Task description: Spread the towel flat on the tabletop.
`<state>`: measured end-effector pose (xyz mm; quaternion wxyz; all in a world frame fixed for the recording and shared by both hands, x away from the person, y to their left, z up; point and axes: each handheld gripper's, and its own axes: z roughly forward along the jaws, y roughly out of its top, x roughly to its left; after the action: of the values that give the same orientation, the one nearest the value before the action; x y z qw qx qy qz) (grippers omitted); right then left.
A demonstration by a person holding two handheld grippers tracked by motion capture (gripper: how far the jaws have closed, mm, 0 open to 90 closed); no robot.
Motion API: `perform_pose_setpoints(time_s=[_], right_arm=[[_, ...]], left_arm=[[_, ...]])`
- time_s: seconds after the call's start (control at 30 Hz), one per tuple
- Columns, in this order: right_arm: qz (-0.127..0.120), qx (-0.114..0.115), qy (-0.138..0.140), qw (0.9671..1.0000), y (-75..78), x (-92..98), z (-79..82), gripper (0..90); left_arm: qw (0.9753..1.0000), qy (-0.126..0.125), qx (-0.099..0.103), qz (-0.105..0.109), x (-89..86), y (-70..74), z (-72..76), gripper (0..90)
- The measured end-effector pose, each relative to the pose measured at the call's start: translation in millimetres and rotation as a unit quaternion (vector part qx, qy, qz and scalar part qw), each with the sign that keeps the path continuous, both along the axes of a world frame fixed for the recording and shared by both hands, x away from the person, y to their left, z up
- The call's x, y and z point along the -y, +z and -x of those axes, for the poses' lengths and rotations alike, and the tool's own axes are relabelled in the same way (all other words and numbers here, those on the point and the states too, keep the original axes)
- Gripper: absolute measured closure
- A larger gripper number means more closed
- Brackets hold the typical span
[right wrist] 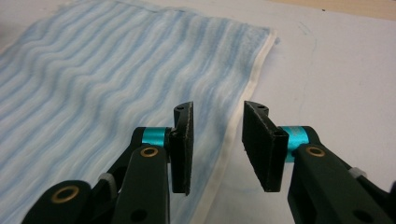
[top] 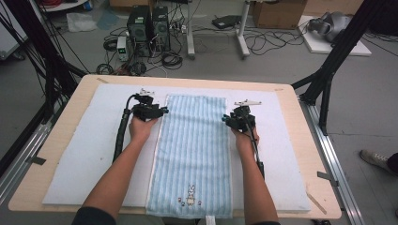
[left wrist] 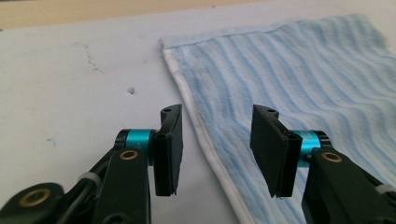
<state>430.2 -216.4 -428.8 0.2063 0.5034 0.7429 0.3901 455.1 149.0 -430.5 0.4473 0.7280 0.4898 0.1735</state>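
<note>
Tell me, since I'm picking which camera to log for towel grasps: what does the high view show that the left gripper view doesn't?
High view: both grippers, left and right, at opposite long edges of the blue striped towel, plus its bunny embroidery. Left gripper view: its fingers open, astride the towel's white hem. Shared: towel lying flat on the white foam mat.

- The right gripper (right wrist: 215, 144) rises from 6 o'clock, its 2 black jaws parted with a clear gap between them.
- A blue striped towel (right wrist: 116, 84) spreads from 9 o'clock toward 12 o'clock on a white pad (right wrist: 336, 70).
- The towel's cream hem (right wrist: 243, 100) runs from 1 o'clock down into the gap between the jaws.
- A strip of wooden table (right wrist: 345, 7) shows at 1 o'clock.
</note>
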Motion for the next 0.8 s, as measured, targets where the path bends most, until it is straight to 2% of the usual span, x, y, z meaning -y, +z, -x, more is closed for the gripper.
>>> perform_pose_setpoints(time_s=[0.07, 0.13, 0.2, 0.23, 0.3, 0.37, 0.4, 0.5, 0.8], right_arm=[[-0.006, 0.003, 0.009, 0.9999, 1.3, 2.1, 10.4, 62.0], [-0.019, 0.007, 0.018, 0.9996, 2.9, 4.2, 23.1, 61.4], [-0.013, 0.006, 0.027, 0.9995, 3.9, 4.0, 37.0, 61.2], [-0.005, -0.005, 0.033, 0.9994, 4.6, 3.3, 42.2, 60.6], [0.002, 0.010, 0.042, 0.9990, 5.1, 3.4, 56.3, 61.9], [0.008, 0.010, 0.048, 0.9988, 4.3, 3.5, 68.0, 62.5], [0.008, 0.013, 0.050, 0.9986, 3.4, 3.9, 73.5, 62.6], [0.003, 0.014, 0.052, 0.9986, 2.7, 4.3, 88.7, 64.1], [0.008, 0.021, 0.067, 0.9975, -6.8, 3.1, 137.7, 69.1]], left_arm=[[0.9999, -0.007, -0.001, 0.009, -1.9, -1.7, 14.2, 55.4], [0.9996, -0.017, 0.005, 0.021, -3.6, -2.5, 29.2, 56.1], [0.9993, -0.031, 0.011, 0.016, -3.3, -2.0, 42.5, 56.5], [0.9991, -0.035, 0.015, 0.021, -3.8, -2.1, 49.2, 56.6], [0.9984, -0.046, 0.014, 0.029, -4.6, -3.1, 61.3, 56.6], [0.9980, -0.055, 0.008, 0.030, -4.7, -4.7, 72.3, 56.0], [0.9976, -0.059, 0.011, 0.034, -4.6, -5.7, 77.7, 55.7], [0.9970, -0.072, 0.011, 0.026, -5.2, -4.6, 91.9, 55.6], [0.9959, -0.085, -0.003, 0.030, -17.0, -12.9, 135.5, 60.8]])
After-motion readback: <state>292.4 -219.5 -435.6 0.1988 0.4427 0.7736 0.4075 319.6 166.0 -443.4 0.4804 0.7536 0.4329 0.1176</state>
